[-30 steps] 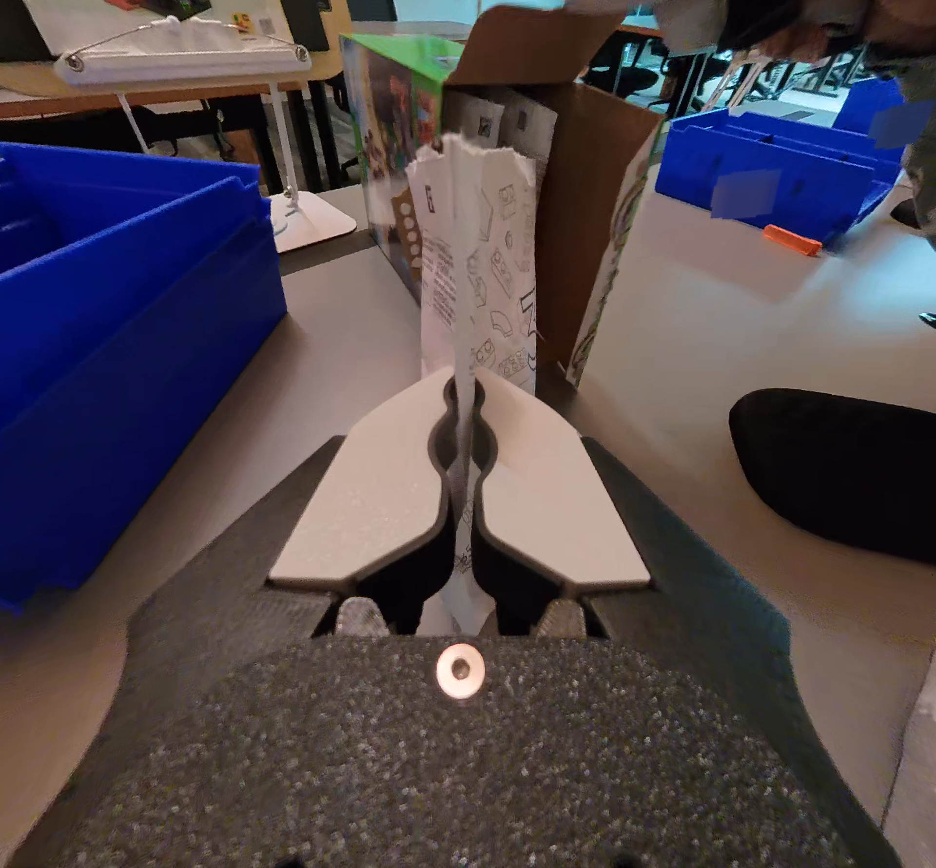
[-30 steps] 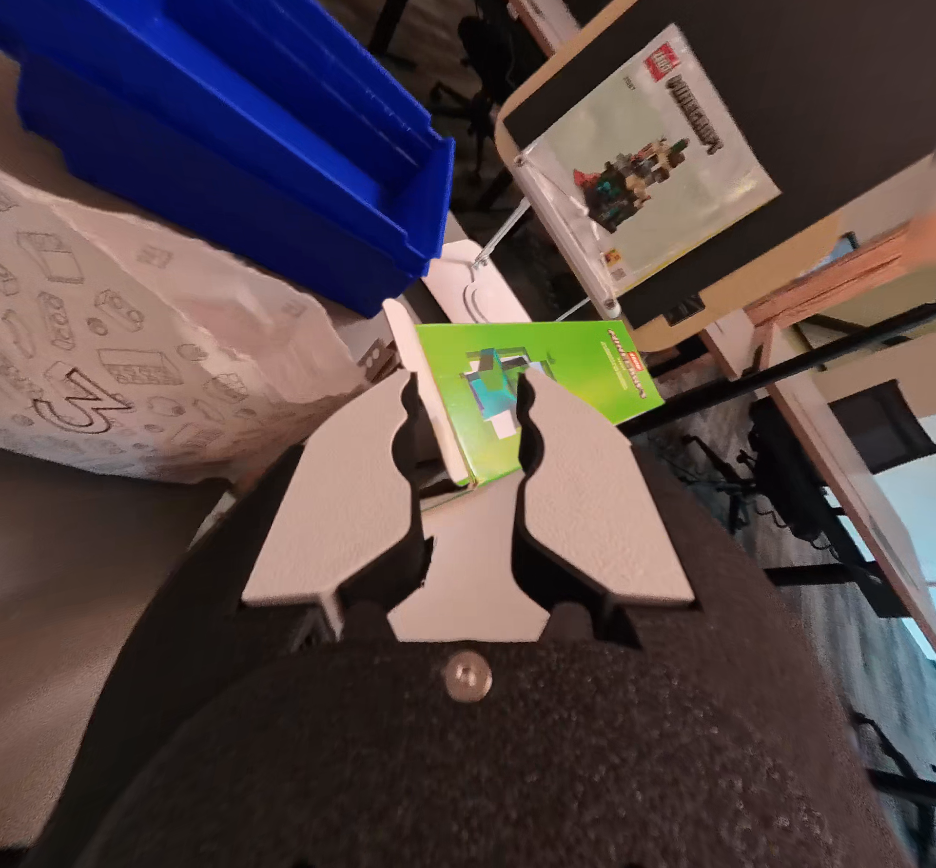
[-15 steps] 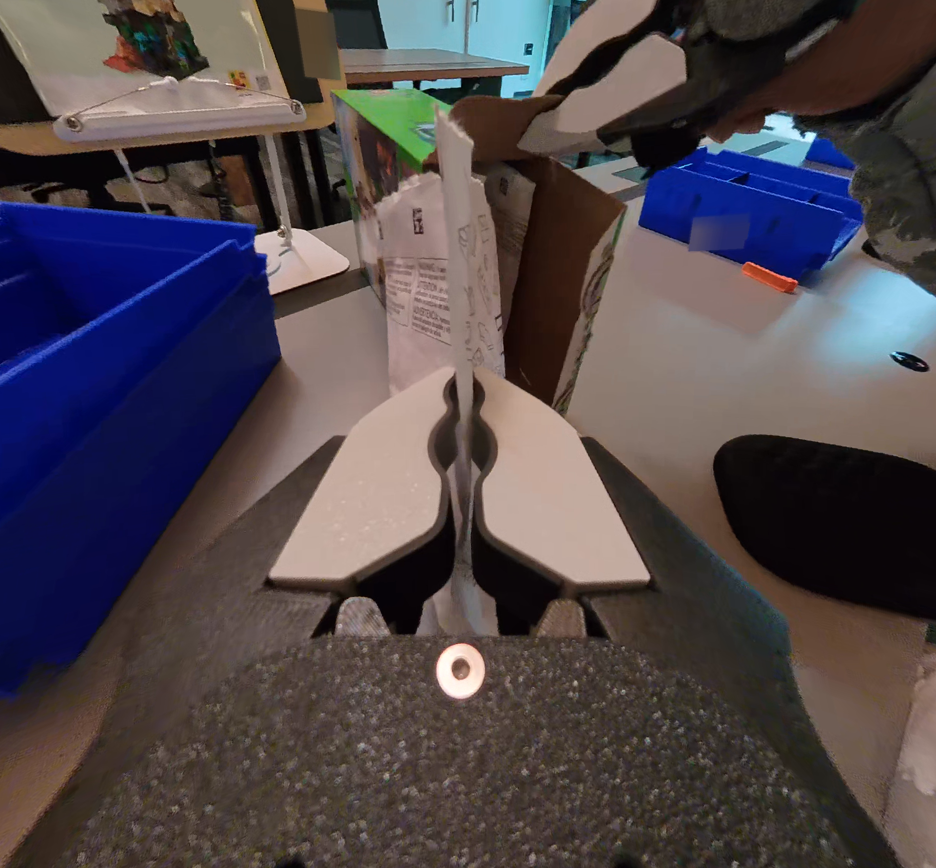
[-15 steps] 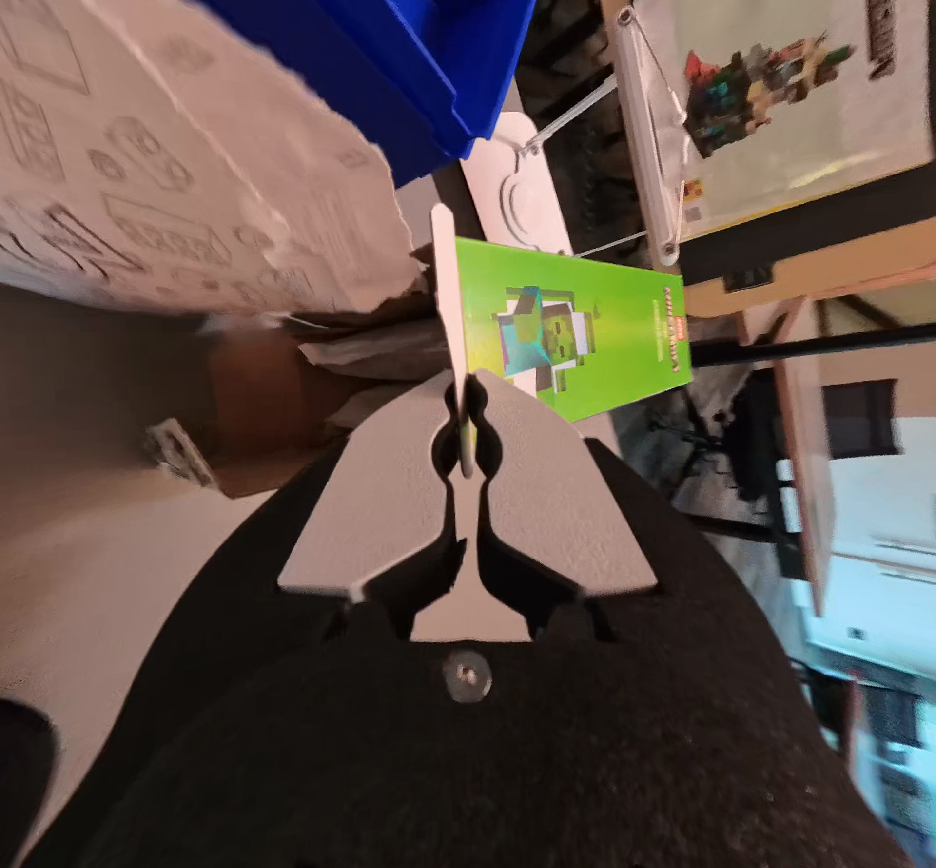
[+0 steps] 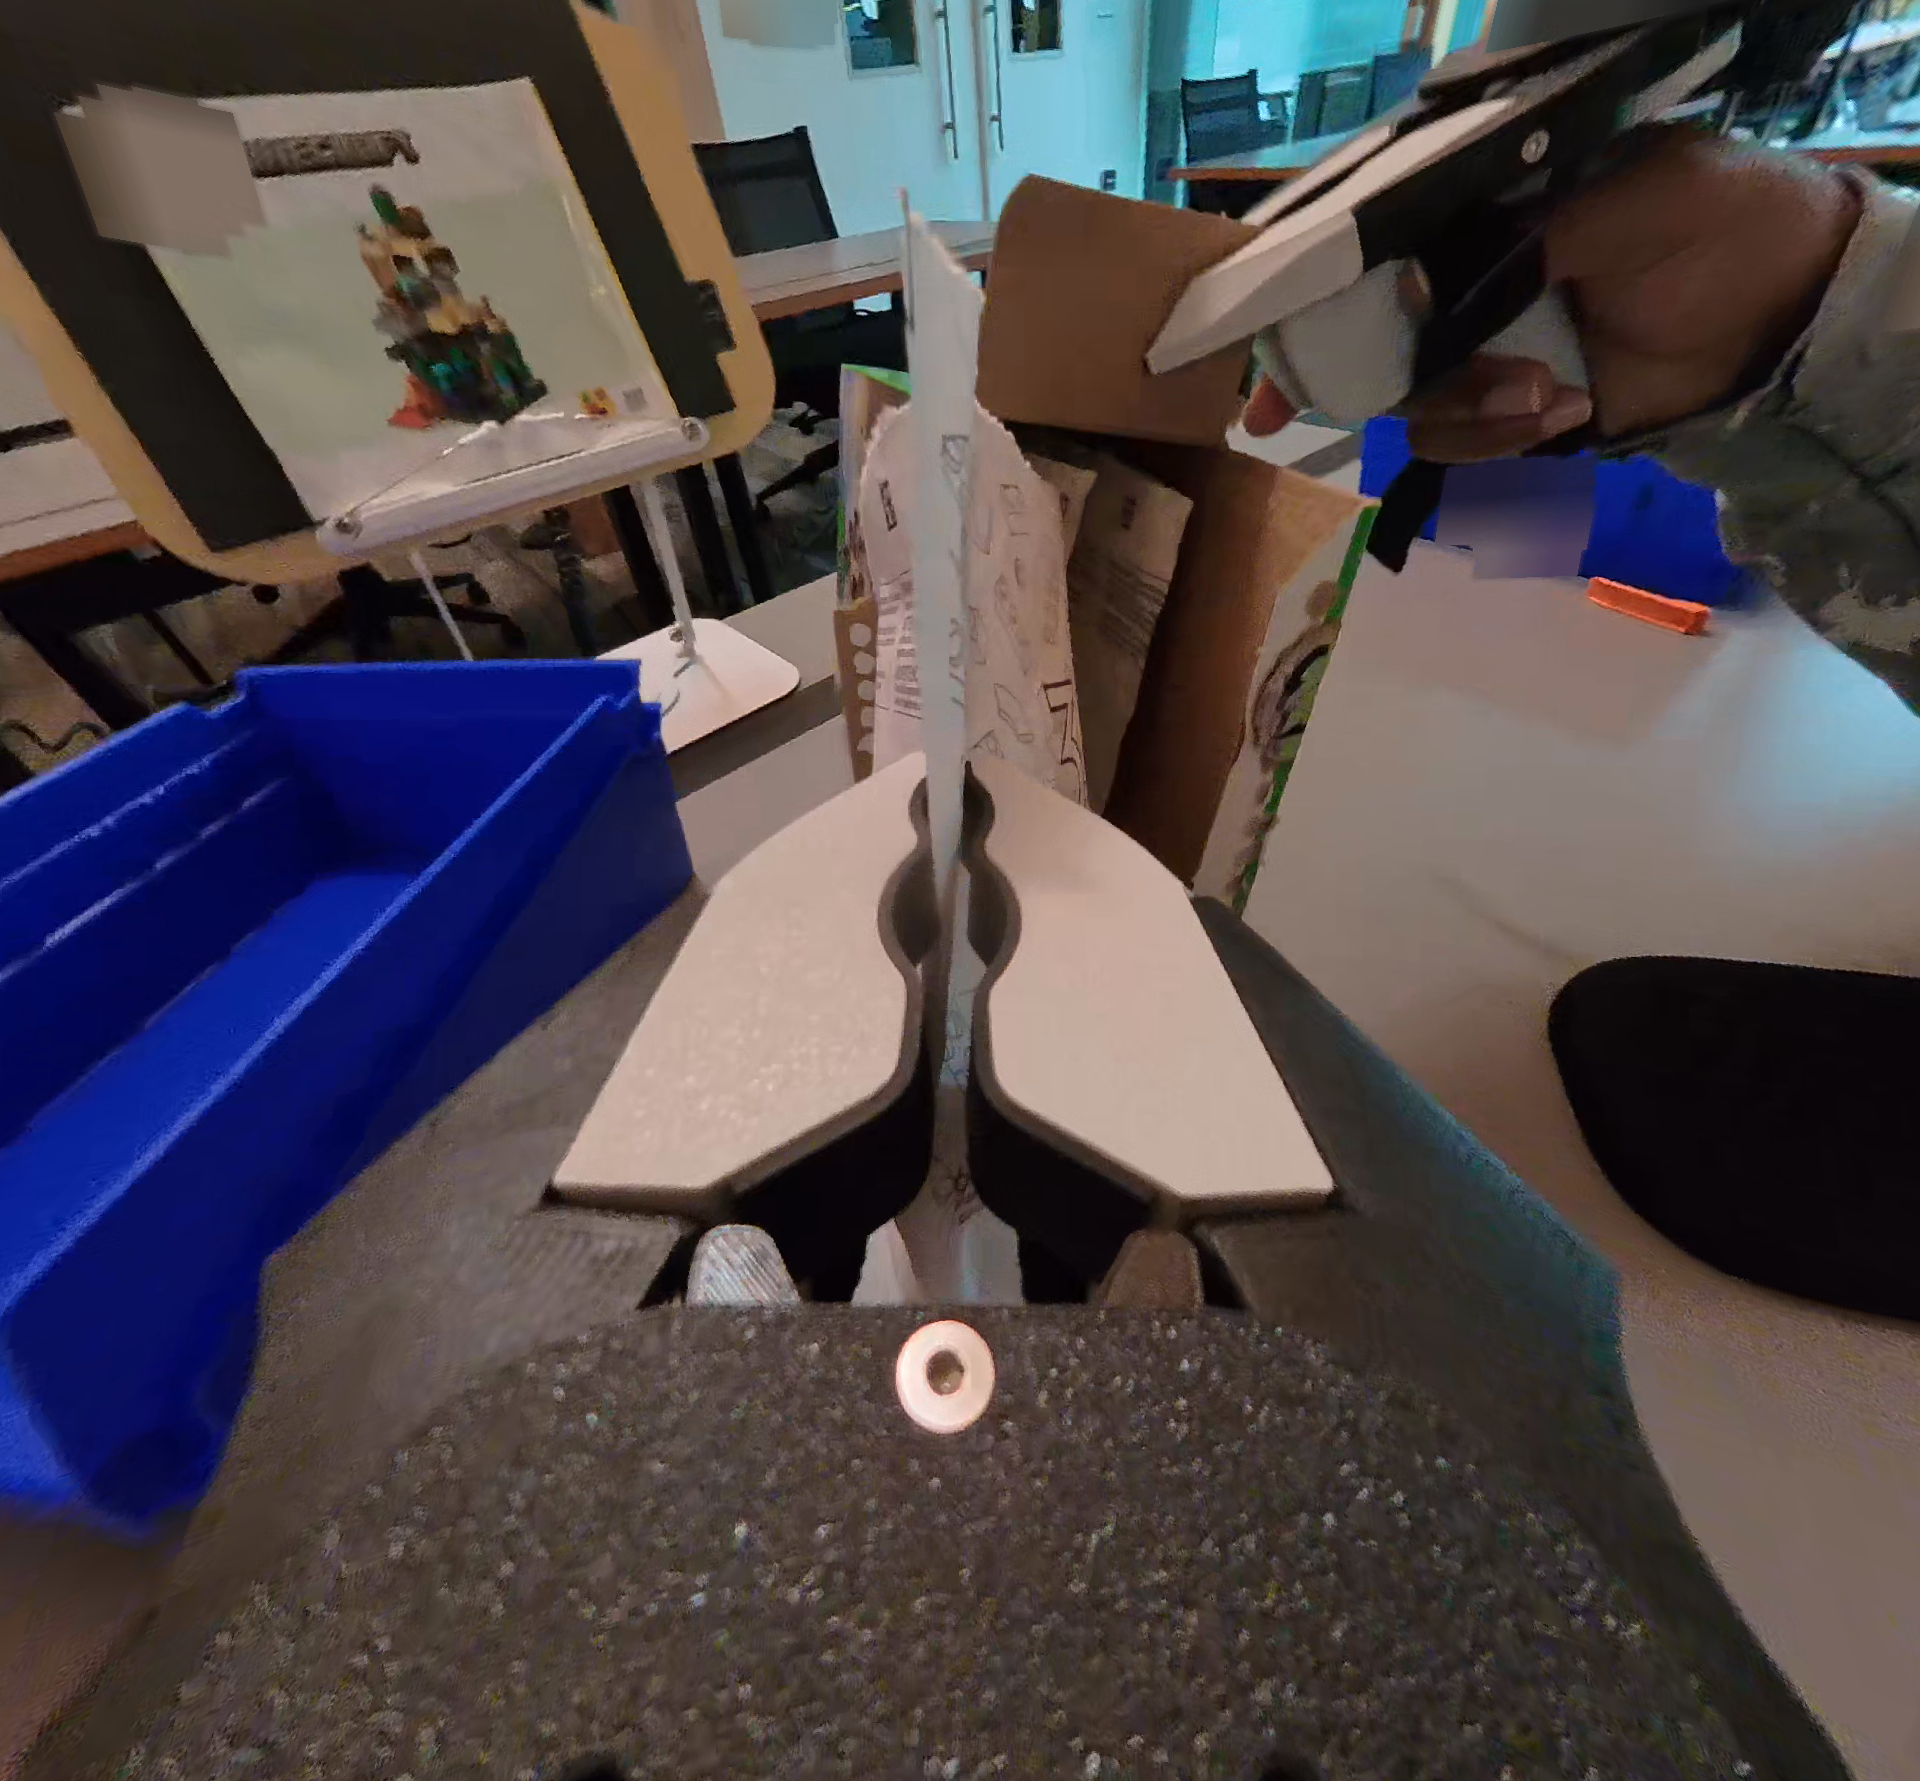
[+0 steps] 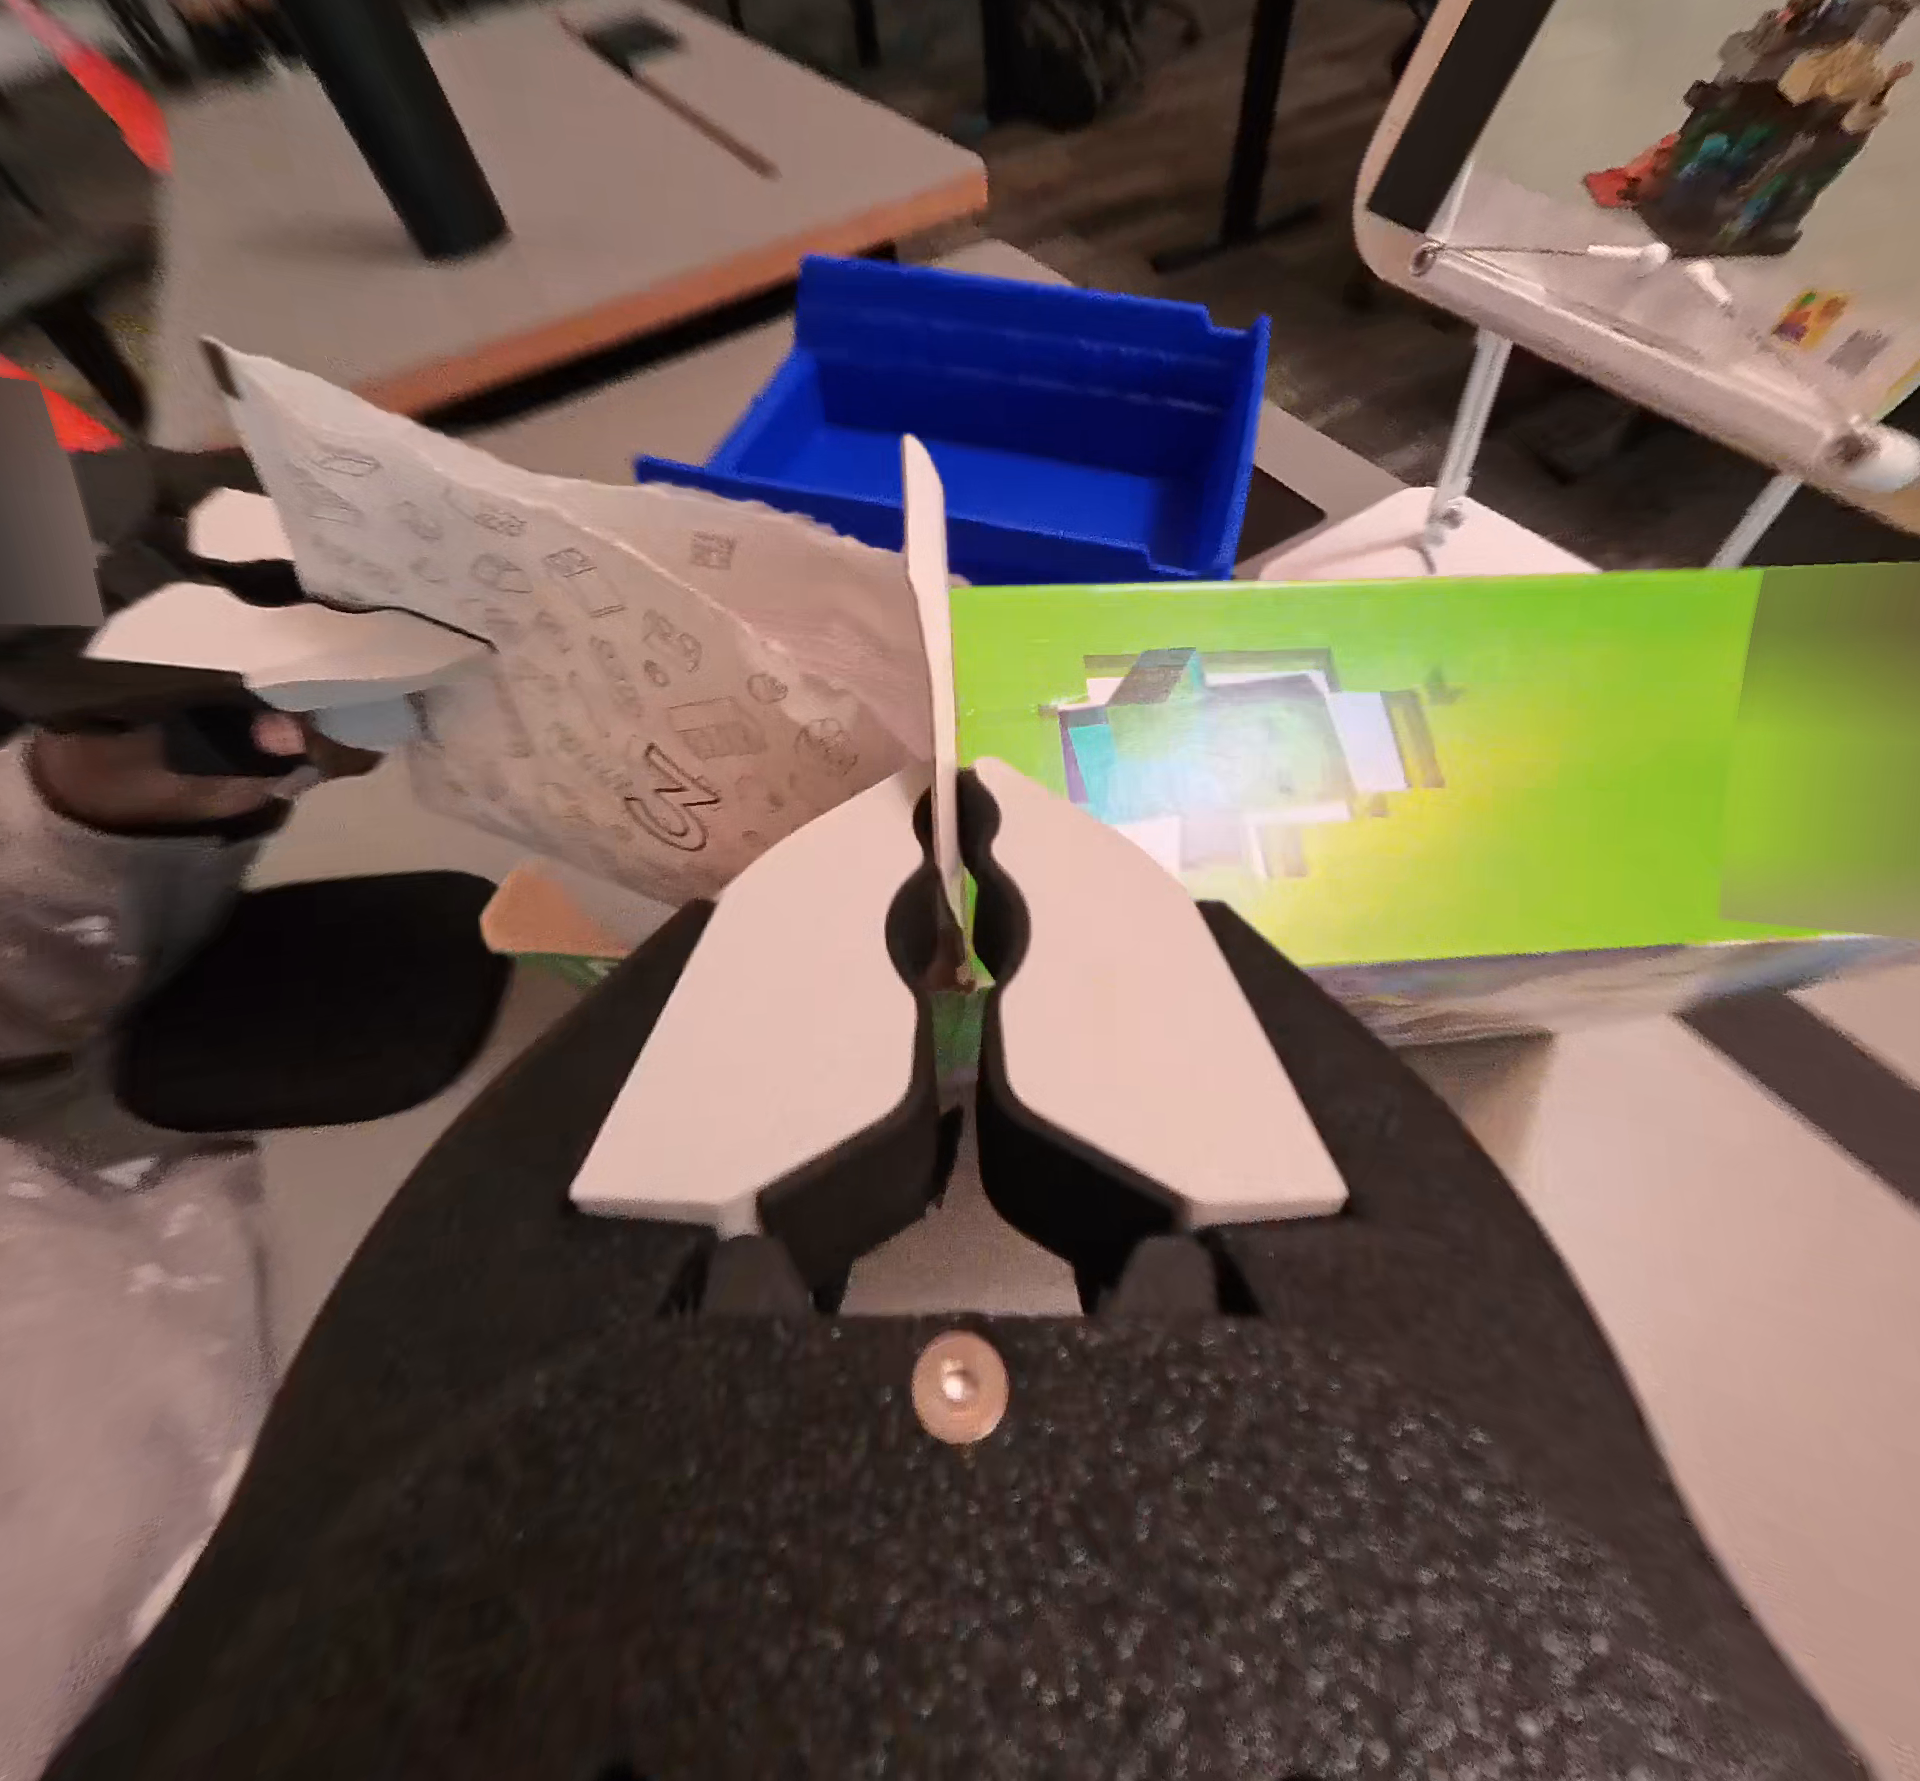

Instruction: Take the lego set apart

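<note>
The green lego box (image 6: 1455, 755) stands on the table with its end open; its brown inside shows in the left wrist view (image 5: 1195, 651). My left gripper (image 5: 945, 786) is shut on the top edge of a white paper bag (image 5: 940, 526) printed with brick outlines, which reaches from the box's open end. My right gripper (image 6: 951, 781) is shut on the box's end flap (image 6: 925, 588). In the left wrist view the right gripper (image 5: 1247, 308) holds that flap (image 5: 1081, 308) from the upper right. In the right wrist view the left gripper (image 6: 416, 661) holds the bag (image 6: 582, 651) at left.
A blue bin (image 5: 260, 900) sits left of the box and also shows behind it (image 6: 1018, 422). An instruction booklet on a white stand (image 5: 416, 297) is behind. A black pad (image 5: 1745, 1108) lies at right. Another blue bin (image 5: 1662, 526) and an orange piece (image 5: 1647, 604) are far right. Tip to tip, the grippers are about 15 cm apart.
My right gripper closed on the box flap and turned level. My left gripper kept hold of the bag and drew it back and up, away from the box.
</note>
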Tool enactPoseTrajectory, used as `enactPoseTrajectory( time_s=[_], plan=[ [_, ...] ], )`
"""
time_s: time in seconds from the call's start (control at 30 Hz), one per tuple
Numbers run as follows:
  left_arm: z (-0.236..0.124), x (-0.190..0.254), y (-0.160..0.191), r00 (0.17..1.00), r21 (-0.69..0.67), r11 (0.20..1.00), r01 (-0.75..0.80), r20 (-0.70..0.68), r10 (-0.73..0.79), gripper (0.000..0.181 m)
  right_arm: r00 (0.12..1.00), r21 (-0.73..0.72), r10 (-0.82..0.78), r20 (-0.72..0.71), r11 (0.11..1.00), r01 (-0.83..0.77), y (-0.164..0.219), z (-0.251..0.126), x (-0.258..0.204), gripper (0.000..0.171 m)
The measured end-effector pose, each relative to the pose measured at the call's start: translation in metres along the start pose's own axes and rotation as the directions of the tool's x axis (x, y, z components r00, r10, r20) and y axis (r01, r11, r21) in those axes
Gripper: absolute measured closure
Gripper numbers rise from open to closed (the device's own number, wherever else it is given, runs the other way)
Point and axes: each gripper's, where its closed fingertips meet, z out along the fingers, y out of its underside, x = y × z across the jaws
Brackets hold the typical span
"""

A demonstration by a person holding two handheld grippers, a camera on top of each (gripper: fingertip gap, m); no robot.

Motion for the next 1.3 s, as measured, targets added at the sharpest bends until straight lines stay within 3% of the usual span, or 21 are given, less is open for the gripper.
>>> enactPoseTrajectory(
  time_s=[0.13,0.27,0.4,0.53,0.67,1.07,1.3],
  plan=[
    [0.010,0.025,-0.011,0.993,-0.022,0.993,-0.112,-0.037,0.111,0.180,0.985,0.150,0.152,0.079,0.975,-0.162,0.019,-0.030,0.002,0.170],
    [0.026,0.057,-0.010,0.952,-0.029,0.952,-0.305,-0.042,0.303,0.180,0.983,0.231,0.179,0.045,0.955,-0.184,0.039,-0.055,0.006,0.169],
    [0.039,0.098,0.007,0.875,-0.014,0.876,-0.482,-0.062,0.481,0.180,0.974,0.255,0.223,0.035,0.940,-0.224,0.060,-0.074,0.012,0.167],
    [0.052,0.138,0.032,0.822,0.003,0.826,-0.564,-0.097,0.562,0.180,0.965,0.282,0.261,0.009,0.926,-0.252,0.075,-0.090,0.017,0.166],
    [0.056,0.168,0.045,0.815,0.047,0.824,-0.565,-0.127,0.566,0.181,0.954,0.298,0.300,0.005,0.910,-0.288,0.083,-0.099,0.018,0.166],
    [0.049,0.169,0.059,0.834,0.095,0.847,-0.523,-0.147,0.531,0.181,0.938,0.322,0.345,-0.030,0.892,-0.318,0.101,-0.114,0.026,0.164],
    [0.037,0.124,0.023,0.920,0.163,0.914,-0.372,-0.064,0.386,0.181,0.916,0.338,0.400,0.026,0.859,-0.384,0.095,-0.112,0.022,0.164]
  ],
)
